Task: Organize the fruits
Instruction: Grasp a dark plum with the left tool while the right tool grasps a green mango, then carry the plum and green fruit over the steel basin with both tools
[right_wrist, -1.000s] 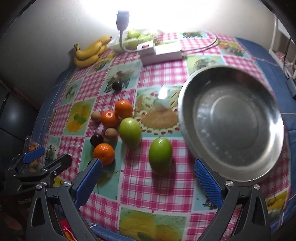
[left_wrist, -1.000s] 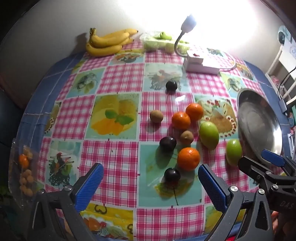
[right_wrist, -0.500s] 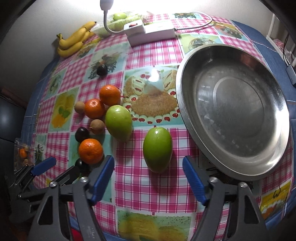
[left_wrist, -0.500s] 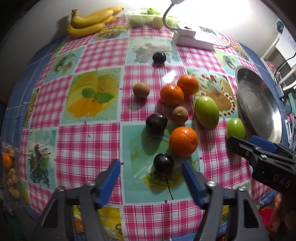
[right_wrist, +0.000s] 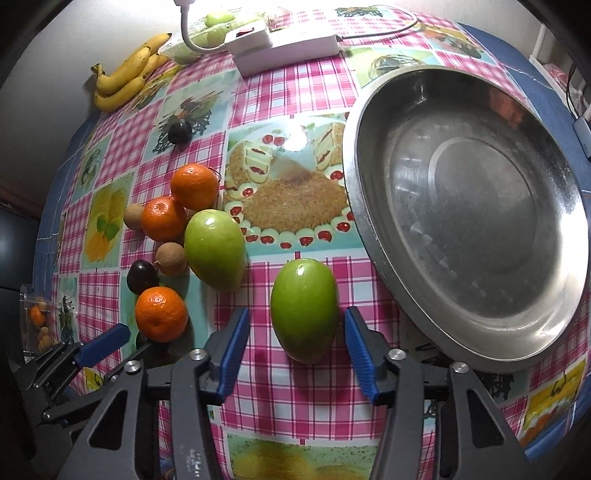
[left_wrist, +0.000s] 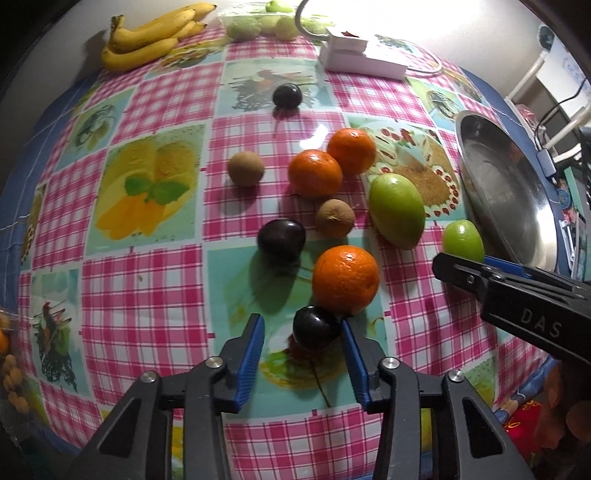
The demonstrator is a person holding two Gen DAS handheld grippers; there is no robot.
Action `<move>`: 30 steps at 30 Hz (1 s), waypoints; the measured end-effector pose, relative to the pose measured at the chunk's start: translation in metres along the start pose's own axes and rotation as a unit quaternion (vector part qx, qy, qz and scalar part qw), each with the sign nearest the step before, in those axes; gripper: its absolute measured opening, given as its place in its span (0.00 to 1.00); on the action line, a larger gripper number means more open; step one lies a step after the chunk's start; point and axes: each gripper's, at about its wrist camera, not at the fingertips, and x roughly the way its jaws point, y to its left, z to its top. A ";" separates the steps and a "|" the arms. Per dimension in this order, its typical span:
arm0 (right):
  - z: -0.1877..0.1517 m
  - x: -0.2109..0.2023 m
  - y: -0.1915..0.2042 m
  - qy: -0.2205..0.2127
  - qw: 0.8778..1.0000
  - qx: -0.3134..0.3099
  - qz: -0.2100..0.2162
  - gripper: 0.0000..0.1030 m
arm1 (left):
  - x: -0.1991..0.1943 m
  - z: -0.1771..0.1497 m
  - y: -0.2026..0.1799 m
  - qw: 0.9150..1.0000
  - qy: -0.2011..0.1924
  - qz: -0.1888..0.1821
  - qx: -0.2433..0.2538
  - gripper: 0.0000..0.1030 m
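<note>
1. Checked pink oilcloth with fruit pictures (left_wrist: 147, 295) covers the table, whose far edge stands against a pale wall.
2. Left gripper (left_wrist: 302, 332) is low over the near edge, its blue jaws partly open around a small dark plum (left_wrist: 314, 328); the right pad is at the fruit's side, the left pad stands clear of it, and whether any pad touches cannot be told.
3. Just beyond that plum lies an orange (left_wrist: 345, 278), touching or nearly touching it.
4. Farther in sit a second dark plum (left_wrist: 280, 240), a brown round fruit (left_wrist: 334, 218), two more oranges (left_wrist: 332, 160) side by side, and another brown fruit (left_wrist: 245, 168) to their left.
5. A third plum (left_wrist: 287, 95) lies alone toward the far edge.
6. Right gripper (right_wrist: 297, 332) has its jaws open wide on either side of a green mango (right_wrist: 304, 308), with a gap on both sides, so nothing is held.
7. A larger green mango (right_wrist: 214, 249) lies to its left, beside the oranges.
8. A steel basin (right_wrist: 369, 236) stands at the table's right edge, near the smaller mango.
9. Bananas (left_wrist: 151, 37) lie at the far left corner, with a bag of green fruit (left_wrist: 258, 26) and a white power strip (left_wrist: 362, 59) along the far edge.
</note>
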 end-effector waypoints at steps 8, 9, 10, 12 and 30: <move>0.005 0.004 0.004 0.005 1.000 0.000 0.005 0.45 | 0.013 0.007 -0.003 1.000 0.017 -0.025 -0.009 0.31; 0.006 0.004 0.004 0.005 1.000 -0.001 0.005 0.45 | 0.013 0.005 -0.001 0.999 0.019 -0.027 -0.011 0.30; 0.005 0.004 0.004 0.005 1.000 0.001 0.006 0.45 | 0.013 0.006 -0.001 0.999 0.018 -0.028 -0.013 0.29; 0.005 0.004 0.004 0.005 1.000 0.000 0.003 0.42 | 0.010 0.004 0.002 0.999 0.017 -0.033 -0.015 0.28; -0.001 -0.042 -0.006 -0.046 0.998 0.013 0.040 0.37 | -0.054 0.017 0.022 0.996 -0.054 -0.004 -0.064 0.28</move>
